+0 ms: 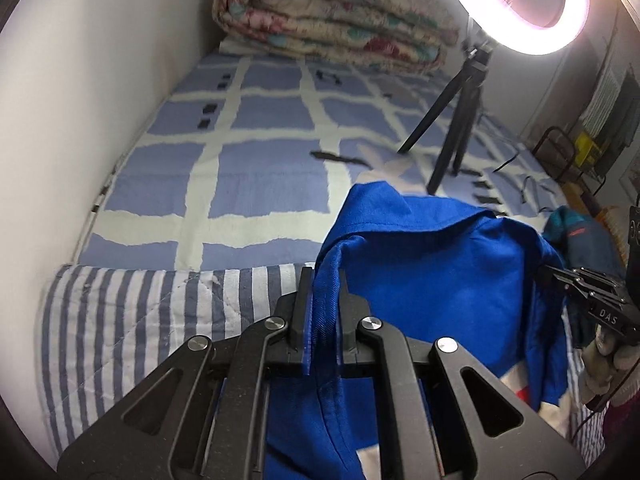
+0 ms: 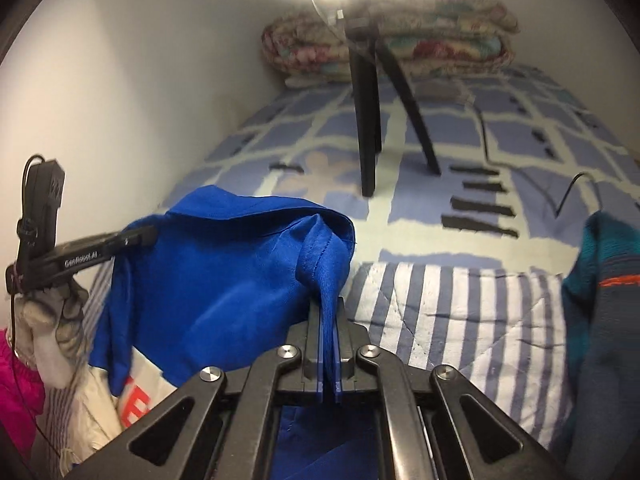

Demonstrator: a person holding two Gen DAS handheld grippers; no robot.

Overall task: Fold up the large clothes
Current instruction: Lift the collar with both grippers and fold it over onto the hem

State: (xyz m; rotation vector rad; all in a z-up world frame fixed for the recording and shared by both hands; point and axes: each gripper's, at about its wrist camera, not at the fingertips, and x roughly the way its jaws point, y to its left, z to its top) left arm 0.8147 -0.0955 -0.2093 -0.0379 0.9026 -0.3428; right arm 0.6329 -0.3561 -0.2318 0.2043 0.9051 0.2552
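Bedroom: bed [image 1: 256,168], rolled quilt [image 1: 332,16]

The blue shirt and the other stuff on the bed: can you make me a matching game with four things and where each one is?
Things:
1. blue shirt
2. flowery quilt
3. tripod
4. teal sweater

Places:
A. standing on the checked bed cover
B. folded at the far end of the bed
C. pinched by the left gripper and the right gripper
D. lying at the right edge of the right wrist view

Pairs: 1-C, 2-B, 3-A, 4-D
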